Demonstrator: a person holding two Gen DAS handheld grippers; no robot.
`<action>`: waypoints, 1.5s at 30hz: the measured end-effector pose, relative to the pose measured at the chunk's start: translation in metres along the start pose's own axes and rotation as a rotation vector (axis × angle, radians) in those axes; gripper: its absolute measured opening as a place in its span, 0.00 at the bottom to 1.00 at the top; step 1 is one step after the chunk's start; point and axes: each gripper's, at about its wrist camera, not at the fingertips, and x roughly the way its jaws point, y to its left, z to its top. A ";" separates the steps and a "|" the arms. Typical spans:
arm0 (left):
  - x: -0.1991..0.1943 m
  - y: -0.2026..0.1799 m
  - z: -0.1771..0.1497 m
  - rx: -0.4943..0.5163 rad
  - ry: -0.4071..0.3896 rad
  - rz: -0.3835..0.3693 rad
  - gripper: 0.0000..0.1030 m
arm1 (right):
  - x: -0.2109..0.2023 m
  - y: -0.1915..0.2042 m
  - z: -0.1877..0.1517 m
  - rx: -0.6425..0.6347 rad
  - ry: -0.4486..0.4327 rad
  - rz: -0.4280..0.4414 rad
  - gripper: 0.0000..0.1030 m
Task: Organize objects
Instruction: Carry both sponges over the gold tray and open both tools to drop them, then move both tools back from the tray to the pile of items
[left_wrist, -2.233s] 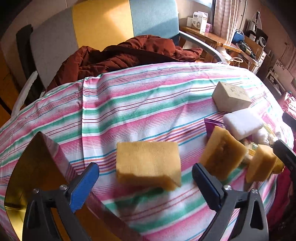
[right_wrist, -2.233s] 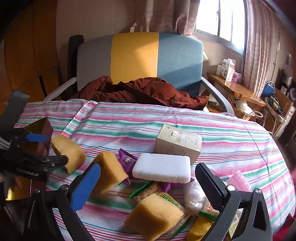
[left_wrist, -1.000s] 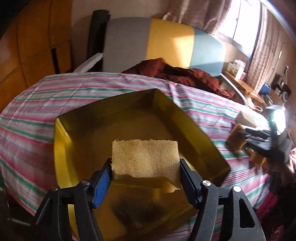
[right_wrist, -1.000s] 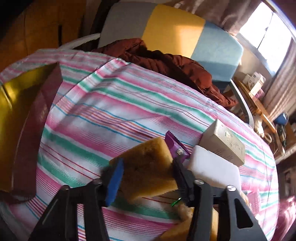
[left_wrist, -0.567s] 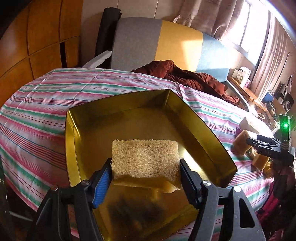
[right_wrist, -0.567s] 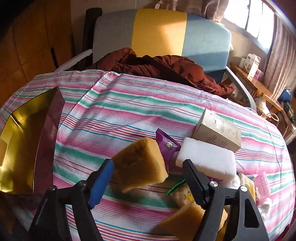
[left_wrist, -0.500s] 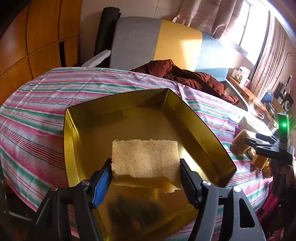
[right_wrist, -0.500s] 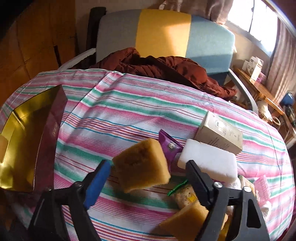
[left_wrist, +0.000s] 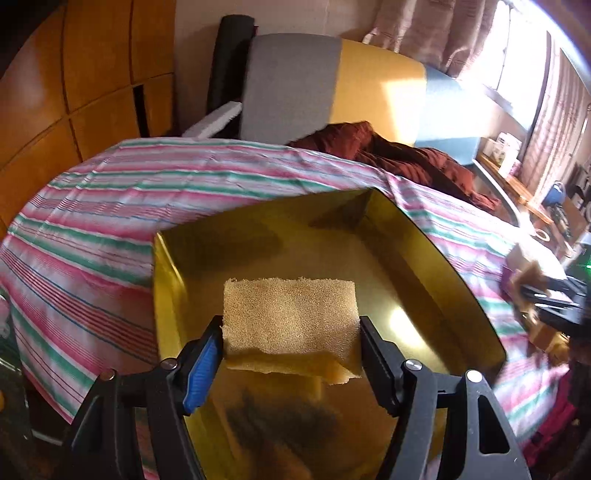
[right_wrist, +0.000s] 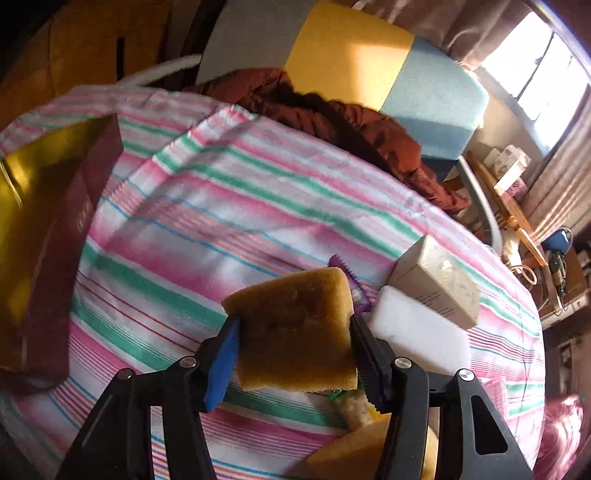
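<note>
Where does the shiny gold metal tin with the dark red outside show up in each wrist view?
Left wrist: the gold metal tin fills the centre, open side up, under the left gripper and its tan sponge.
Right wrist: the tin sits at the far left edge, seen side-on.
Shared landmark: the brown jacket on the grey, yellow and blue chair.

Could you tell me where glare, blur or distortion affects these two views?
Left wrist: sunlight blows out the window, a glare spot marks the gold tray, the right edge smears. Right wrist: the striped tablecloth is motion-blurred and bowed by the fisheye.
</note>
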 end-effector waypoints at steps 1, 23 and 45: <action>0.002 0.004 0.005 -0.003 -0.013 0.017 0.70 | -0.011 -0.003 0.001 0.018 -0.026 0.004 0.57; -0.075 0.042 -0.018 -0.064 -0.189 0.207 0.86 | -0.097 0.180 0.089 -0.009 -0.240 0.517 1.00; -0.121 -0.020 -0.041 0.010 -0.295 0.325 0.86 | -0.147 0.155 0.012 0.079 -0.387 0.370 1.00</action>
